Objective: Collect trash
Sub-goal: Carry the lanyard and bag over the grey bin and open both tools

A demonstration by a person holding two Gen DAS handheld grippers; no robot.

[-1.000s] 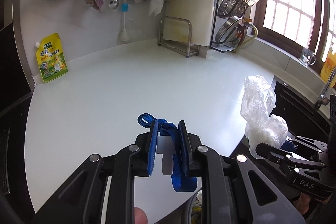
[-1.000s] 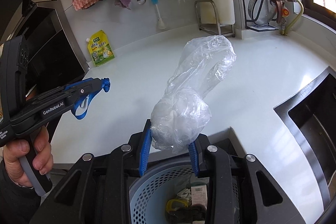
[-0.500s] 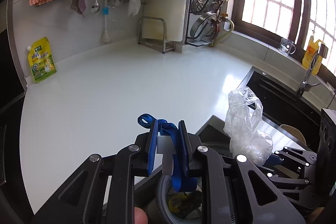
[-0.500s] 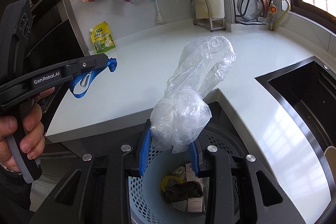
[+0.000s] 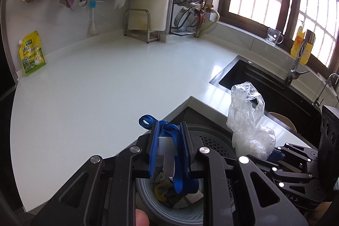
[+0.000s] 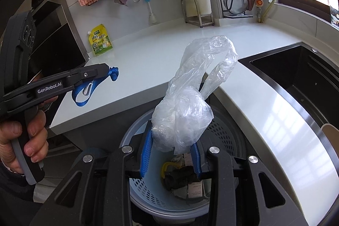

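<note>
The left gripper is pinching a blue strap and the right gripper a crumpled plastic bag, both hanging over the perforated bin holding trash beside the white counter. A yellow pouch is leaning against the wall. "GenRobot.AI" is showing on the left gripper.

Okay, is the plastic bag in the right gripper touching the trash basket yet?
Apart. The right wrist view shows the plastic bag pinched in the right gripper, hanging above the trash basket with open space below it.
</note>
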